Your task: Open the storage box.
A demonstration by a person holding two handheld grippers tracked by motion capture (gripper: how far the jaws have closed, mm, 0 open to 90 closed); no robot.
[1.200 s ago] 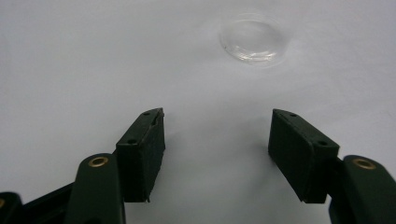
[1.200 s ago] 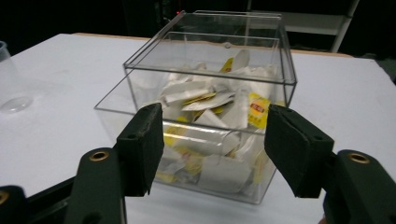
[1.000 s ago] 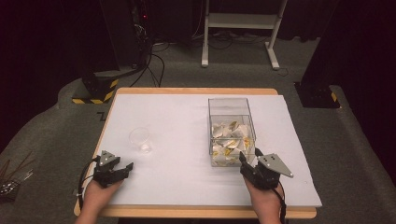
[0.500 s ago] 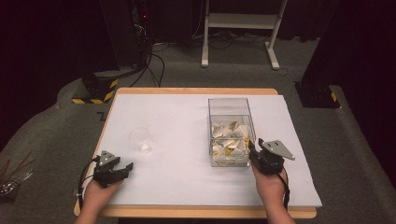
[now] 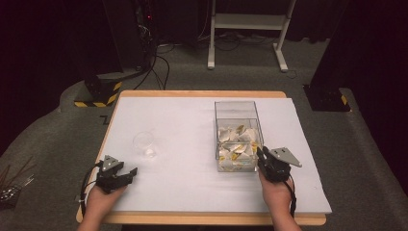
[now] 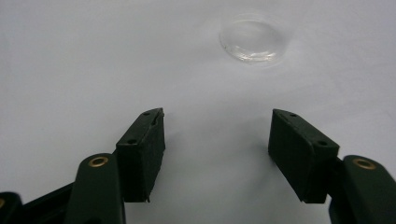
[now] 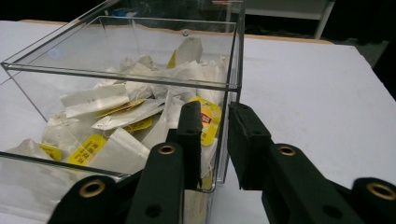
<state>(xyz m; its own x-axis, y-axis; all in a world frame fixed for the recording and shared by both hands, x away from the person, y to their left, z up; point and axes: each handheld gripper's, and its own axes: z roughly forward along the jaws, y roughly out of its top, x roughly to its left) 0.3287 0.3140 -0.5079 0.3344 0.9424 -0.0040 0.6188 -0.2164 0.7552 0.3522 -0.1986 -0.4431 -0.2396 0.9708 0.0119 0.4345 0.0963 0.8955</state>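
Observation:
A clear plastic box (image 5: pixel 238 108) (image 7: pixel 121 74) stands right of the table's middle, holding several white tea bags (image 5: pixel 238 142) (image 7: pixel 121 112) with yellow tags. My right gripper (image 5: pixel 260 153) (image 7: pixel 215 105) is at the box's near right corner, low against its outside. Its jaws have just been closing and stand almost together. Nothing is between them; the box's corner edge shows just behind. My left gripper (image 5: pixel 131 171) (image 6: pixel 217 112) rests open on the white sheet at the near left. A small clear glass cup (image 5: pixel 144 144) (image 6: pixel 254 39) stands a short way beyond it.
A white sheet (image 5: pixel 192 125) covers the wooden table (image 5: pixel 202 94). Bare sheet lies between cup and box. Cables, a white stand (image 5: pixel 245 29) and black equipment sit on the floor behind. The near table edge is close under both hands.
The right gripper has moved forward to the box's near right corner, and its jaws have narrowed from wide open to nearly together. The left gripper has stayed still.

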